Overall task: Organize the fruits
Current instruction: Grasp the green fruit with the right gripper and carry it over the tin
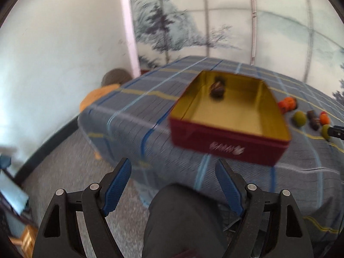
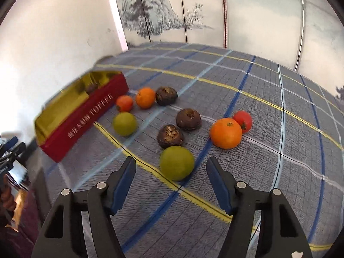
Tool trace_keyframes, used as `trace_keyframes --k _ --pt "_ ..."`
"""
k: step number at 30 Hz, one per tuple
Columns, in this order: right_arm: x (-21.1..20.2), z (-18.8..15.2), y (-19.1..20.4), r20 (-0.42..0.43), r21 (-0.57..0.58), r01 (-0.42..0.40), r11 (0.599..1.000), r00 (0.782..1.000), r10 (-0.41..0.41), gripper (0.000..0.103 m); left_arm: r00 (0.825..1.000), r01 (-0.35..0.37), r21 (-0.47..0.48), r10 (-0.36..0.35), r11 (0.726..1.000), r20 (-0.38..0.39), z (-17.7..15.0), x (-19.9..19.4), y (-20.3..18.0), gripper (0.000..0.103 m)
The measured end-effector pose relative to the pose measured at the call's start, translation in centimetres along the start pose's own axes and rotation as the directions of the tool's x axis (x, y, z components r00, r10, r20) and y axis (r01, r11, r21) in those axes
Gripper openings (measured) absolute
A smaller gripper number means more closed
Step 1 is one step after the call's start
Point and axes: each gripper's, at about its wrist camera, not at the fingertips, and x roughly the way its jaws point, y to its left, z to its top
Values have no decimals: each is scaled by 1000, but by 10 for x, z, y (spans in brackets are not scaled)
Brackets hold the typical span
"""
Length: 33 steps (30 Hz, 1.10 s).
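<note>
A red tin box with a gold inside holds one dark brown fruit; it also shows in the right wrist view. My left gripper is open and empty, short of the box. My right gripper is open, its jaws on either side of a green fruit and not touching it. Beyond lie three brown fruits, two oranges, two red fruits and another green fruit.
The fruits lie on a table under a blue-grey plaid cloth. A white wall and a painted folding screen stand behind. A dark knee and grey carpet are below my left gripper.
</note>
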Motion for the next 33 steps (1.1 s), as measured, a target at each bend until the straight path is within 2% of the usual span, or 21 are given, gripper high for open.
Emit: trace_keyframes --k 3,6,8,9,11,15,17,21,23,27,33 --pt "13 0 -4 -38 -4 12 1000 999 -12 64 997 -55 -41 53 998 -55 -13 18 8 81" --pt "23 -1 -7 -67 4 -1 1000 998 1 55 994 -72 -70 65 995 -89 -26 29 10 81" --pt "23 1 -7 -63 -6 7 1000 998 -7 41 994 -51 -56 45 997 -101 -32 31 7 81" --pt "25 2 -8 -69 0 7 1000 998 -7 34 996 -42 -47 38 998 -82 -33 29 7 81" --pt "24 4 -8 -78 5 -4 1000 997 4 33 998 -37 -27 36 999 -50 -37 24 2 81" --pt "5 8 7 -47 -9 -23 1000 999 23 33 998 -45 5 45 999 -51 -39 25 -5 81" --pt "-8 21 27 -12 -39 -74 997 997 73 33 997 -40 -11 39 999 -59 -39 27 -3 81" --pt "-16 60 78 15 -127 -196 972 980 200 33 995 -44 -41 40 998 -93 -35 35 3 81" --pt "-8 83 104 8 -164 -255 953 966 260 33 994 -51 -50 46 997 -97 -36 36 5 81" --pt "26 119 140 -46 -223 -295 929 955 292 33 993 -63 -48 58 997 -106 -37 38 8 81" --pt "90 143 170 -157 -254 -261 931 961 227 34 990 -70 -42 65 997 -123 -39 43 14 81"
